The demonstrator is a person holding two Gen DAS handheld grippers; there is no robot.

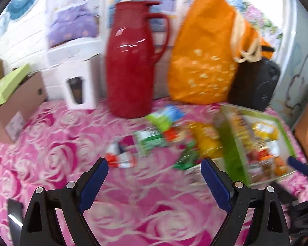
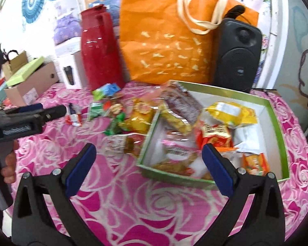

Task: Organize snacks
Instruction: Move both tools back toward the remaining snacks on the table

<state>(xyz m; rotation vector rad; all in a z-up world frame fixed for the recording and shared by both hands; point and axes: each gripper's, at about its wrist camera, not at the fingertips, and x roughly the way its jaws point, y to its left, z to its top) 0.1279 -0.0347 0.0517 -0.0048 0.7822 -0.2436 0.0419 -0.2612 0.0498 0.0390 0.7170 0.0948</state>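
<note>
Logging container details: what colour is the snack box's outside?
Green box, white inside; clearest in the right wrist view.

Bright daylight, motion blur, fisheye-warped dark edges.

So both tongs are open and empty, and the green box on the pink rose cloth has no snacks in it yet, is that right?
Not quite. Both the left tongs and right tongs are open and empty, but the green box on the pink rose cloth already holds several snack packets, with more loose beside it. The right wrist view shows this.
</note>
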